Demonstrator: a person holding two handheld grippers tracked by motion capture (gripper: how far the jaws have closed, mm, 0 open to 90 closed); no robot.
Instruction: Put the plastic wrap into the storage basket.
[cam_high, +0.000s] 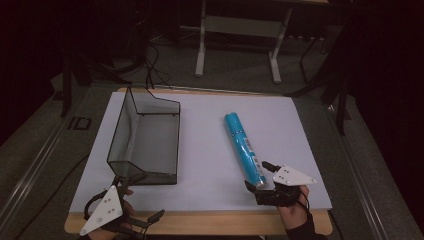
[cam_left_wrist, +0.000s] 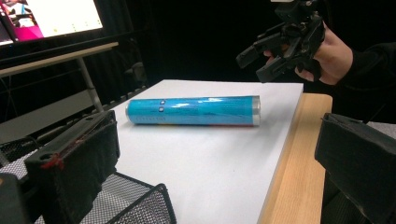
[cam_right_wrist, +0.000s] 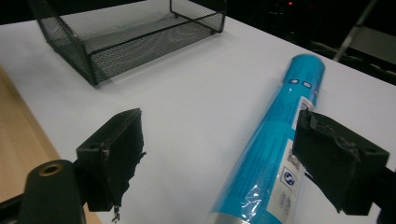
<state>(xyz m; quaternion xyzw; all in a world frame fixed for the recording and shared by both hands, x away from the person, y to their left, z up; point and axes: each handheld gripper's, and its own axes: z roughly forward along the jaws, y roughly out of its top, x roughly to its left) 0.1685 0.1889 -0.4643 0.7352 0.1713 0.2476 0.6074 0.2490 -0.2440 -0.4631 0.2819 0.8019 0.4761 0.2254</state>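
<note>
White mat (cam_high: 210, 145) across the table, black mesh tray (cam_high: 145, 137) sitting empty on its left side, and the blue tube (cam_high: 244, 149) lies well right of it, so nothing looks stowed yet. Right gripper (cam_high: 261, 179) hovers spread at the tube's near end; left gripper (cam_high: 142, 206), jaws apart, waits by the tray's near corner.

Long blue tube (cam_high: 243, 149) with printed label and silver end cap, lying flat on its side, right half of the white surface (cam_high: 210, 165), capped end toward the near edge, black wire mesh tray (cam_high: 145, 137), empty, upright, left half
</note>
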